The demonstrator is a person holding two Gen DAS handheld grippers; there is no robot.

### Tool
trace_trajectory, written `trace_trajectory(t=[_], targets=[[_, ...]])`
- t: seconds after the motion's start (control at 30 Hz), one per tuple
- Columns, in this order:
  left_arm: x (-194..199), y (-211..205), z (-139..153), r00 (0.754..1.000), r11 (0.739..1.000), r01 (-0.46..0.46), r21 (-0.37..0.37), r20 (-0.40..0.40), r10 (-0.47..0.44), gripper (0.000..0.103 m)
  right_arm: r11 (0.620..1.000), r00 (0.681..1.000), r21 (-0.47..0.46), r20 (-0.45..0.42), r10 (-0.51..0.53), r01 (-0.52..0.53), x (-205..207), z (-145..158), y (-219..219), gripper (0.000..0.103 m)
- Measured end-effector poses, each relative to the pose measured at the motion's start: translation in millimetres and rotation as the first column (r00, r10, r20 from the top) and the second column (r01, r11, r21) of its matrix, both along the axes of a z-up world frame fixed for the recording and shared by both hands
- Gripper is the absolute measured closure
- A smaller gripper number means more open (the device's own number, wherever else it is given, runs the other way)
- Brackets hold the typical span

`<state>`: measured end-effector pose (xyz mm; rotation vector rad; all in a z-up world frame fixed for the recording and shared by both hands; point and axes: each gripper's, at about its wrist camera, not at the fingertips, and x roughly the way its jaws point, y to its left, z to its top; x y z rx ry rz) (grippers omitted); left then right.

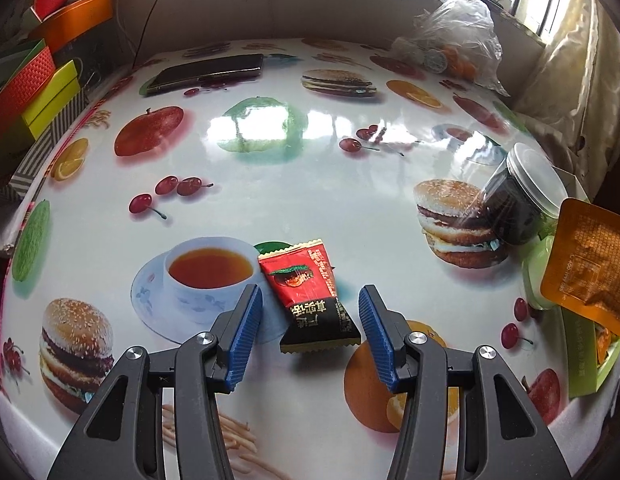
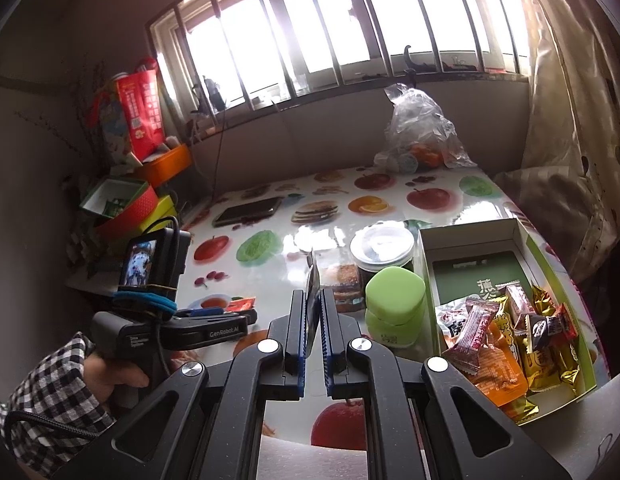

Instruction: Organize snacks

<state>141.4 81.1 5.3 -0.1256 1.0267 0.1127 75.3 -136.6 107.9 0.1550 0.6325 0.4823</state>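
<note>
A red and black snack packet (image 1: 312, 298) lies flat on the food-print tablecloth. My left gripper (image 1: 310, 304) is open, its blue pads on either side of the packet's near end, not touching it. The left gripper also shows in the right wrist view (image 2: 230, 314). My right gripper (image 2: 313, 296) is shut on a thin orange sachet (image 2: 313, 276), seen edge-on; the same sachet shows in the left wrist view (image 1: 590, 264), held in the air. An open green-sided box (image 2: 474, 236) at the right holds several wrapped snacks (image 2: 510, 336).
A dark jar with a clear lid (image 2: 384, 250) and a green lidded tub (image 2: 396, 306) stand left of the box. A phone (image 1: 208, 72) lies at the table's far side. A plastic bag of items (image 2: 420, 132) sits far back. Stacked boxes (image 1: 34, 84) crowd the left edge.
</note>
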Motion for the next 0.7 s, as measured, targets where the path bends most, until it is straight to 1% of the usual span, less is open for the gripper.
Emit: trace_trajectory(t=[0.03, 0.07, 0.1, 0.27, 0.37, 0.5, 0.7], targets=[[-0.5, -1.5, -0.3, 1.000, 1.000, 0.007, 0.009, 0.001, -0.007, 0.054, 1.000, 1.000, 0.001, 0.000, -0.001, 0.001, -0.1, 0.1, -0.7, 0.096], [-1.0, -3.1, -0.4, 1.000, 1.000, 0.015, 0.021, 0.004, -0.015, 0.065, 1.000, 1.000, 0.001, 0.000, -0.002, 0.002, 0.1, 0.1, -1.1, 0.096], [-1.3, -4.3, -0.1, 1.000, 0.999, 0.017, 0.034, 0.006, -0.018, 0.069, 1.000, 1.000, 0.002, 0.000, -0.004, 0.004, 0.2, 0.1, -1.5, 0.096], [-3.0, -3.1, 1.7, 1.000, 0.999, 0.025, 0.028, 0.006, -0.025, 0.071, 1.000, 1.000, 0.000, 0.002, -0.002, 0.002, -0.3, 0.7, -1.5, 0.096], [-7.8, -5.7, 7.7, 0.999, 0.999, 0.038, 0.025, 0.022, -0.038, 0.071, 1.000, 1.000, 0.001, 0.005, -0.003, 0.003, -0.6, 1.9, -2.2, 0.096], [-15.7, -11.5, 24.4, 0.997, 0.998, 0.051, 0.023, 0.057, -0.052, 0.071, 1.000, 1.000, 0.002, 0.023, -0.010, 0.010, -2.2, 10.1, -6.0, 0.096], [-27.7, -27.5, 60.6, 0.985, 0.995, 0.098, 0.024, 0.139, -0.101, 0.071, 1.000, 0.998, 0.008, 0.053, -0.028, 0.028, -8.3, 23.6, -15.1, 0.096]])
